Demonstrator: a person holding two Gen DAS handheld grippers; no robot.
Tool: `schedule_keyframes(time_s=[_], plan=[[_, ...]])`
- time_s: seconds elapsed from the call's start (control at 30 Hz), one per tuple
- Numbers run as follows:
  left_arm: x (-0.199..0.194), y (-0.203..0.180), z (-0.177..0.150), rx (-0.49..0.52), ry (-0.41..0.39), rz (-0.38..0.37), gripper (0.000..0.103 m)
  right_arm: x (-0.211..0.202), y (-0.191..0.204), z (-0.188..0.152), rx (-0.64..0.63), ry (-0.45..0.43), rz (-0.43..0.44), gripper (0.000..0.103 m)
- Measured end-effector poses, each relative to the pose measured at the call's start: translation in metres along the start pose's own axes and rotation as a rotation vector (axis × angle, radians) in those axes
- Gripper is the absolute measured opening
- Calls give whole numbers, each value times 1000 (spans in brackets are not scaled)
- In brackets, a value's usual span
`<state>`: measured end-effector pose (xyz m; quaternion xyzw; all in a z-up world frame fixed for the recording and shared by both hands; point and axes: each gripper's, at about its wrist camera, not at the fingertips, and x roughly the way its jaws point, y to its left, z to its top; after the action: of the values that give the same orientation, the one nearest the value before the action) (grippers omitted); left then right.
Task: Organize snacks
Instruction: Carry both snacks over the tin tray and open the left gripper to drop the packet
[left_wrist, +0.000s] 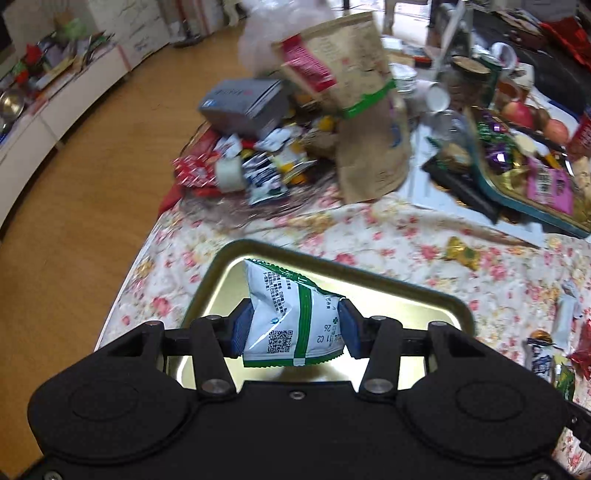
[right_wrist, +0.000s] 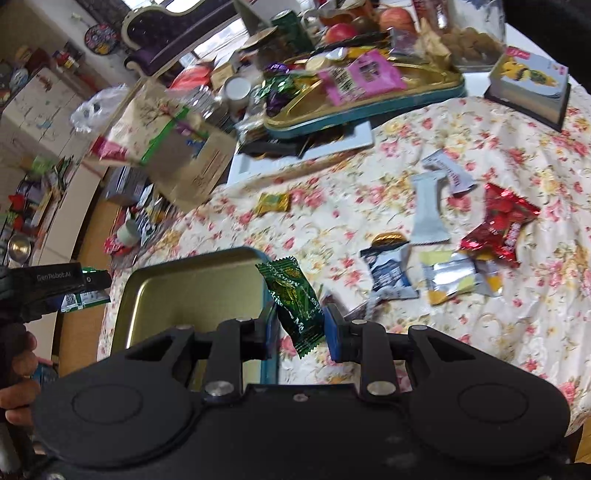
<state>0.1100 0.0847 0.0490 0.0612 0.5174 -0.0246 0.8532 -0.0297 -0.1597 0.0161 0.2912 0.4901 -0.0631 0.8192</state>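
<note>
Above the shallow gold-lined metal tin (left_wrist: 458, 314) at the near edge of the floral tablecloth (left_wrist: 369, 236), we see the left gripper (left_wrist: 293, 328) with its jaws clamped on a white-and-green snack packet (left_wrist: 291, 321), held over the tin's bare floor. In the right wrist view, the right gripper (right_wrist: 297, 328) has its jaws closed on a dark green foil-wrapped candy (right_wrist: 295, 302), which hangs just beside the tin's right wall, over the cloth. We judge the task to be at an early stage: the tin shows nothing in it yet, both held items remain undelivered, and several loose pieces lie on the cloth, among them a red foil wrapper (right_wrist: 498, 225), a white sachet (right_wrist: 428, 210), a blue-and-white packet (right_wrist: 388, 273) and a small yellow candy (right_wrist: 273, 203).
</note>
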Motion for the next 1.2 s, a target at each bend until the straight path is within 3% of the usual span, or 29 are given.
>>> schedule_keyframes(time_s=[0.1, 0.4, 0.6, 0.73, 0.87, 1.2], plan=[[9, 14, 1, -15, 23, 2, 55, 8, 8, -6, -26, 35, 0, 29], [22, 25, -1, -69, 113, -118, 55, 6, 51, 0, -140, 94, 72, 29], [15, 6, -3, 30, 52, -47, 55, 5, 94, 23, -241, 91, 100, 29], [19, 6, -3, 22, 71, -61, 55, 9, 117, 27, -339, 66, 104, 29], [26, 7, -3, 2, 96, -50, 55, 15, 120, 22, -366, 48, 71, 29], [27, 4, 0, -31, 108, -57, 57, 15, 118, 18, -356, 72, 109, 29]])
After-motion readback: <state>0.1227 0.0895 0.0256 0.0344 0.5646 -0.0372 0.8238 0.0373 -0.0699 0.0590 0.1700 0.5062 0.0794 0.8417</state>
